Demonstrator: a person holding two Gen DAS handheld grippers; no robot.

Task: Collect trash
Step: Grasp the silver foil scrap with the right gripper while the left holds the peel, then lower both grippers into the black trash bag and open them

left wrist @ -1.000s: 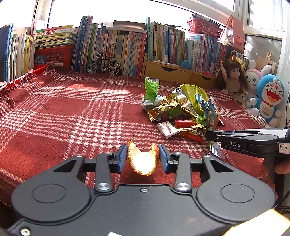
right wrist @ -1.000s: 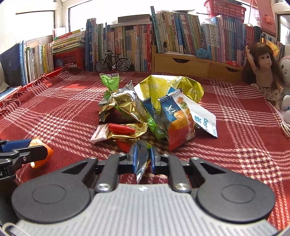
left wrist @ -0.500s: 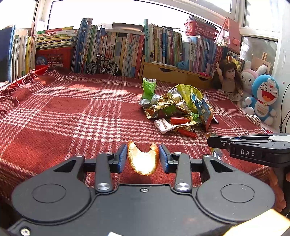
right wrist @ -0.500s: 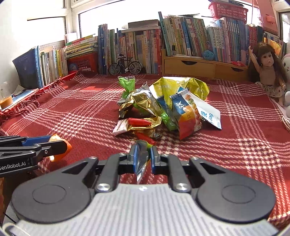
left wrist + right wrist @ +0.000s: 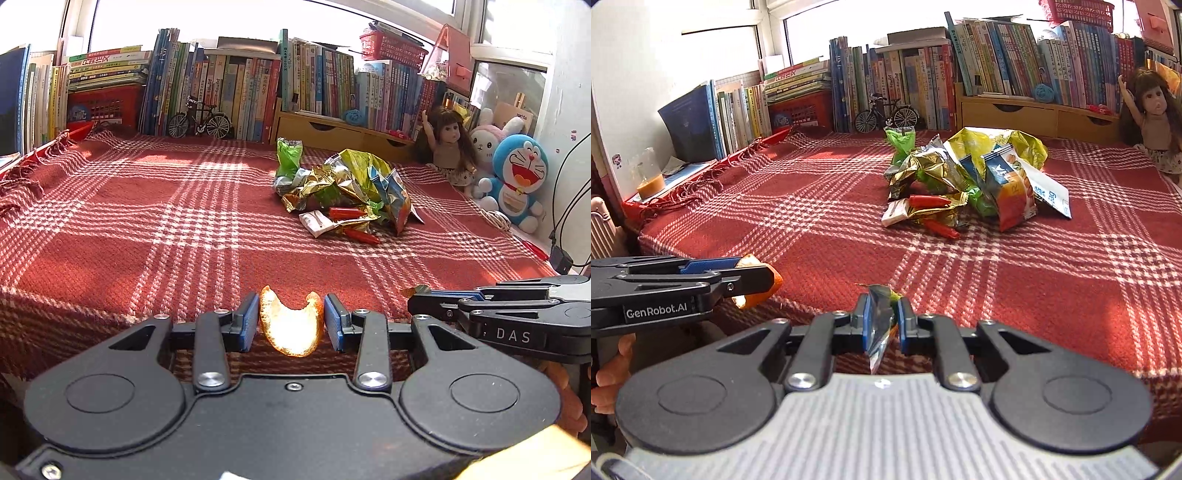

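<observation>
While each hand carries a piece of trash, the step in hand looks like taking those two pieces away from the pile to wherever trash goes. The left gripper [image 5: 291, 320] is closed on a curved orange piece of fruit peel [image 5: 290, 325], low in the middle of the left wrist view. The right gripper [image 5: 882, 320] is pinched nearly shut on a thin, shiny silver scrap of wrapper [image 5: 879, 325], low in the middle of the right wrist view. Both grippers are out past the near edge of the red and white checked cloth [image 5: 147, 221] that covers the tabletop.

More trash waits on that cloth: a heap of crumpled gold, green and blue snack bags [image 5: 967, 177], with small red wrappers [image 5: 929, 201] at its front. This heap sits right of the middle in both views, well apart from the grippers.

No bin shows in either view, so its place cannot be told. The next move likely calls for bringing both pieces over a bin, opening each gripper to drop them, then going back for the heap. The thin silver scrap may stick to the gripper, so a small shake could help.
</observation>
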